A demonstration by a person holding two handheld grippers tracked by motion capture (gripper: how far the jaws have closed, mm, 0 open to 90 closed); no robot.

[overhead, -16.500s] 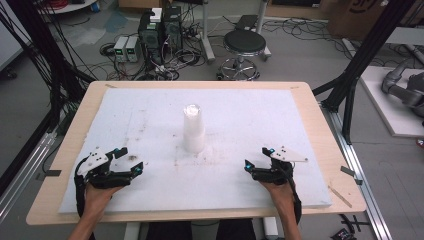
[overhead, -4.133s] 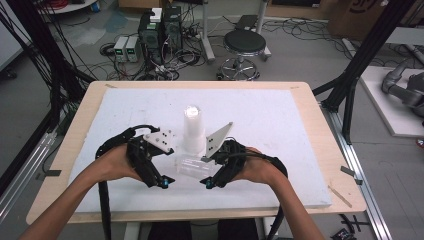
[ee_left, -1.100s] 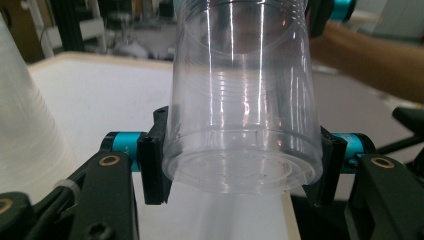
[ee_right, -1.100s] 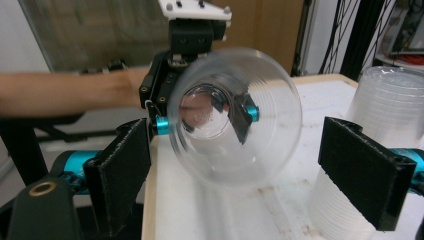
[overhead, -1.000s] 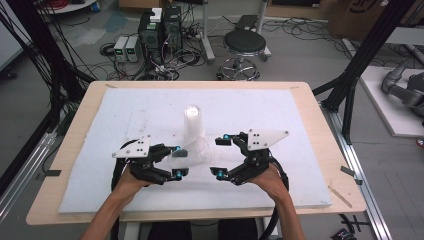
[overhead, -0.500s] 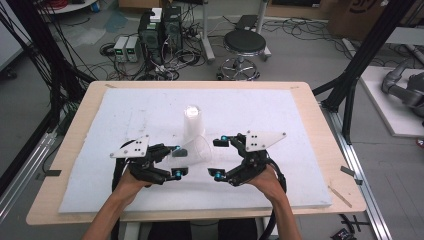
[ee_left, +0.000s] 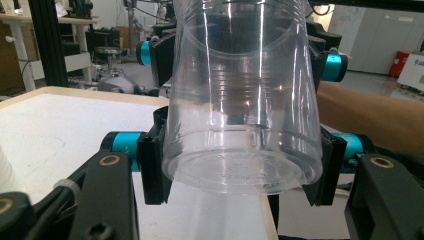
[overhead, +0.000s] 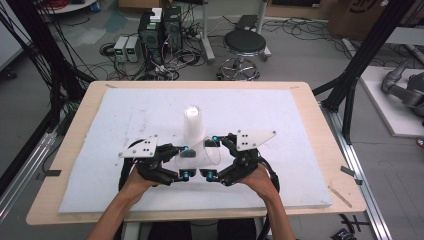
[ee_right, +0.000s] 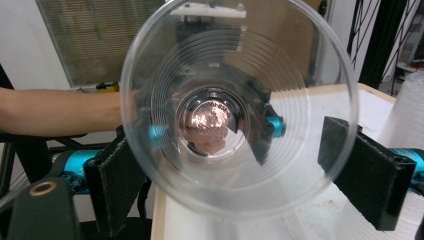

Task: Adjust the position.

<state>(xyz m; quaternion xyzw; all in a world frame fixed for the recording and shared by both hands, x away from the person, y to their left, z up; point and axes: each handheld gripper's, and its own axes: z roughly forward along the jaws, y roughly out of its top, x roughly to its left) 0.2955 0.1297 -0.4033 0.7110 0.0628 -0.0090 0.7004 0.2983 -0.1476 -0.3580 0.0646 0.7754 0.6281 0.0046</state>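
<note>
A clear plastic cup (overhead: 202,155) lies on its side in the air between my two grippers, just in front of an upright stack of cups (overhead: 192,122). My left gripper (overhead: 185,161) is shut on the cup's base; in the left gripper view its pads press the bottom of the cup (ee_left: 240,100) from both sides. My right gripper (overhead: 210,157) faces it, open, its jaws standing on either side of the mouth end. The right gripper view looks straight into the cup (ee_right: 280,165), with the left gripper behind the base.
The white foam mat (overhead: 300,130) covers the wooden table (overhead: 325,130). The stack of cups (ee_right: 410,115) stands close beside the right gripper. On the floor behind the table are a stool (overhead: 245,45) and computer boxes (overhead: 160,27).
Both grippers have come from the table's front corners to the middle, and the left one has taken hold of a clear cup. Over the last second they barely moved.
</note>
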